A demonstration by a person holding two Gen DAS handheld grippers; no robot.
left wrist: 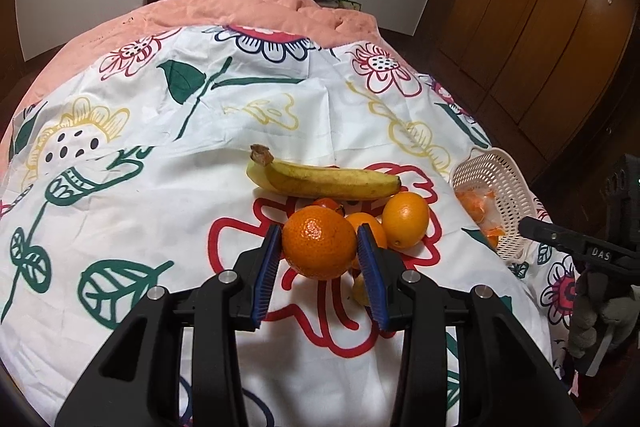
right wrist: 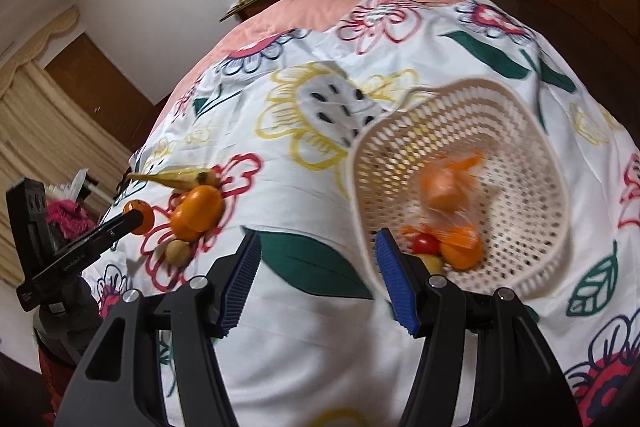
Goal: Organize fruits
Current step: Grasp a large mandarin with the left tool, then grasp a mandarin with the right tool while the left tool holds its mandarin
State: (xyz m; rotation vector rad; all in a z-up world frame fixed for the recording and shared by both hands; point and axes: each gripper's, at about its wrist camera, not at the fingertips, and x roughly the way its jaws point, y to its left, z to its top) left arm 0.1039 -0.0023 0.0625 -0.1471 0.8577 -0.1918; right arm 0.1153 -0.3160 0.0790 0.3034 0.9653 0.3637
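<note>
Indoor light is warm and moderately dim, falling from above. On the mandarin [left wrist: 319, 242] a small white glint sits near the top, and a soft shadow pools on the floral sheet [left wrist: 160, 195] directly beneath it. Left of the mandarin the sheet reads bright, almost washed out, while the wooden wardrobe [left wrist: 540, 27] far to its right sinks into brown gloom. The left wrist view is sharp. The right wrist view is smeared by motion (the basket [right wrist: 532, 155] and its contents most of all). Both views bow strongly outward, with black vignetted corners.
</note>
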